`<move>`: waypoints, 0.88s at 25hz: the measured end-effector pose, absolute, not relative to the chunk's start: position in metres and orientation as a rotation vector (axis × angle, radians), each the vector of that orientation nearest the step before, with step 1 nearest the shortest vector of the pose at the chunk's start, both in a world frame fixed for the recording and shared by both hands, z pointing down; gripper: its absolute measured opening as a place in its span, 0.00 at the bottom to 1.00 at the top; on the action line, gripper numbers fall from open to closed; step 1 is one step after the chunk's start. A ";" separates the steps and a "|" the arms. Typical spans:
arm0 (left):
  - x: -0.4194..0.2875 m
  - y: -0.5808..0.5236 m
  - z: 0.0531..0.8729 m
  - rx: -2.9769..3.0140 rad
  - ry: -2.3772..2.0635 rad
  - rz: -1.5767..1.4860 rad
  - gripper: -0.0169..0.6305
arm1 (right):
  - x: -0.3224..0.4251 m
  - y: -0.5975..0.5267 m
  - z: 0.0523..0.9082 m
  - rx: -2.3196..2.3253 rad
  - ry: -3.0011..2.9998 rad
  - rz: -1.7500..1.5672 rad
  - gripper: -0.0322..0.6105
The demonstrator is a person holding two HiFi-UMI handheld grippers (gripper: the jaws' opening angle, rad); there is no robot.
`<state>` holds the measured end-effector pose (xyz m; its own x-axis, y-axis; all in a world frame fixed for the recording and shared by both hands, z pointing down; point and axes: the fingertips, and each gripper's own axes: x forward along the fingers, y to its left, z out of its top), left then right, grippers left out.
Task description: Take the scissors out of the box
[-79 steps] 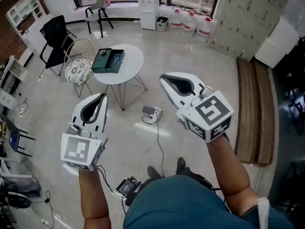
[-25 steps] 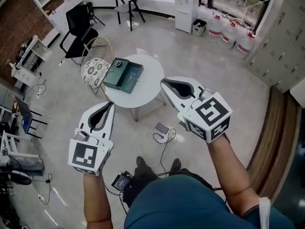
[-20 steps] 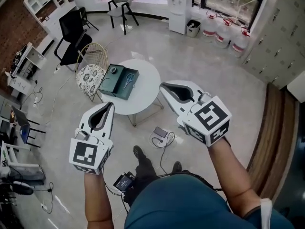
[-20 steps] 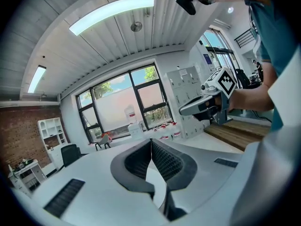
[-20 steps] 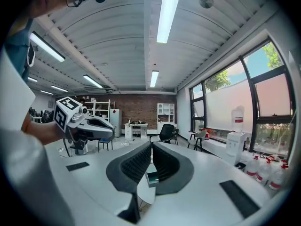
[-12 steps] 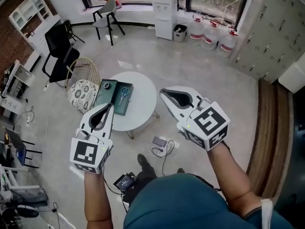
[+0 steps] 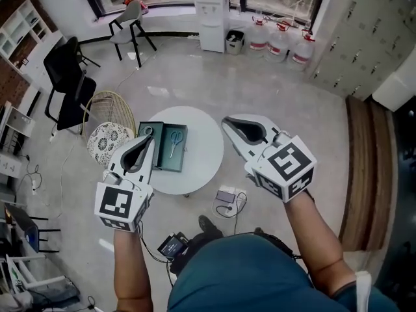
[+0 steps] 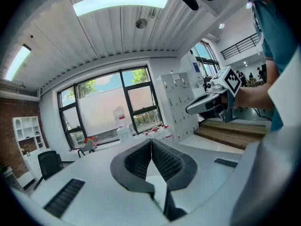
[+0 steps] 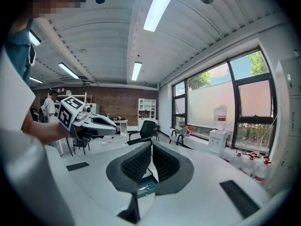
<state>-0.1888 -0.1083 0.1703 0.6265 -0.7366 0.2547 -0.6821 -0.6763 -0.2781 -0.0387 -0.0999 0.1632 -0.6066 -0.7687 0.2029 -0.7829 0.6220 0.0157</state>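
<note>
Lying in the right-hand part of the open dark green box (image 7: pixel 166 166), the scissors (image 7: pixel 174 142) are untouched, and the box sits on the left side of the round white table (image 7: pixel 205 149). What has changed is the distance. About three seconds back the table was small and far off across the floor. Over the last second it has slid steadily nearer in the head view, so that it now lies right below and between the two tools. The left gripper (image 7: pixel 151 140) shows its tip over the box's left part as seen from above, though it is held up in the air, not down at the box. The right gripper (image 7: pixel 227 121) shows just at the table's right rim, also raised. Both have their fingers pressed together with nothing between them. So the walk-up looks about done, while the job itself is unstarted: one gripper must yet open and come down on the scissors.
</note>
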 end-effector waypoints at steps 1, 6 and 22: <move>-0.196 -0.117 0.172 -2.697 1.173 -0.527 0.05 | -0.046 -0.109 0.163 1.295 -2.649 0.110 0.11; -0.231 -0.154 0.185 -2.736 1.130 -0.513 0.06 | -0.074 -0.144 0.168 1.343 -2.602 0.091 0.11; -0.248 -0.226 0.210 -2.718 1.257 -0.583 0.06 | -0.088 -0.244 0.184 1.192 -2.639 0.096 0.11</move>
<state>-0.2482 -0.2263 0.2103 0.5883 -0.7501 0.3022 -0.7154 -0.6569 -0.2379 -0.0876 -0.2440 0.1842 -0.6366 -0.7305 0.2473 -0.7465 0.6642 0.0400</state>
